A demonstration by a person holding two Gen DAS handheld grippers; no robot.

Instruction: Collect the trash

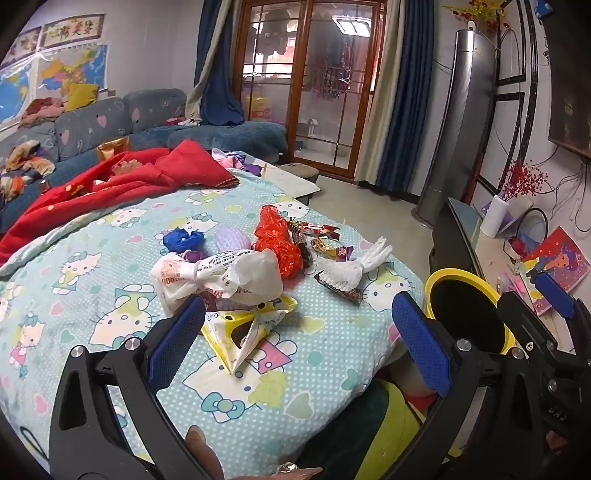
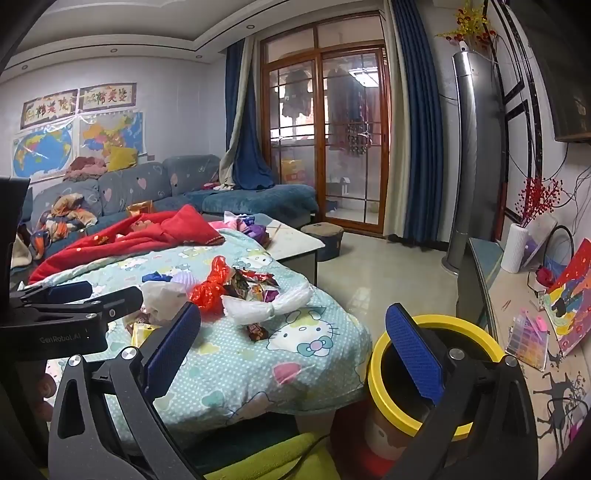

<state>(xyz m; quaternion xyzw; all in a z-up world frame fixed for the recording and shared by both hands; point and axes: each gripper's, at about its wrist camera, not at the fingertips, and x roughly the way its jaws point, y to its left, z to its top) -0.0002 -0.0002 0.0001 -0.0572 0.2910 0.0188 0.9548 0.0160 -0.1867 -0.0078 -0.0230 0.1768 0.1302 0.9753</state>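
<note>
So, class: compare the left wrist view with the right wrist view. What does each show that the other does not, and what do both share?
Only the left wrist view shows the yellow triangular wrapper whole, lying between the open fingers of the left gripper, and the white bag's printed lettering.

Only the right wrist view shows the ceiling with its recessed lights and the yellow-rimmed bin's side wall.

Both show the trash pile with the red plastic bag on the cartoon-print quilt, the bin, and the right gripper, open and empty.
</note>
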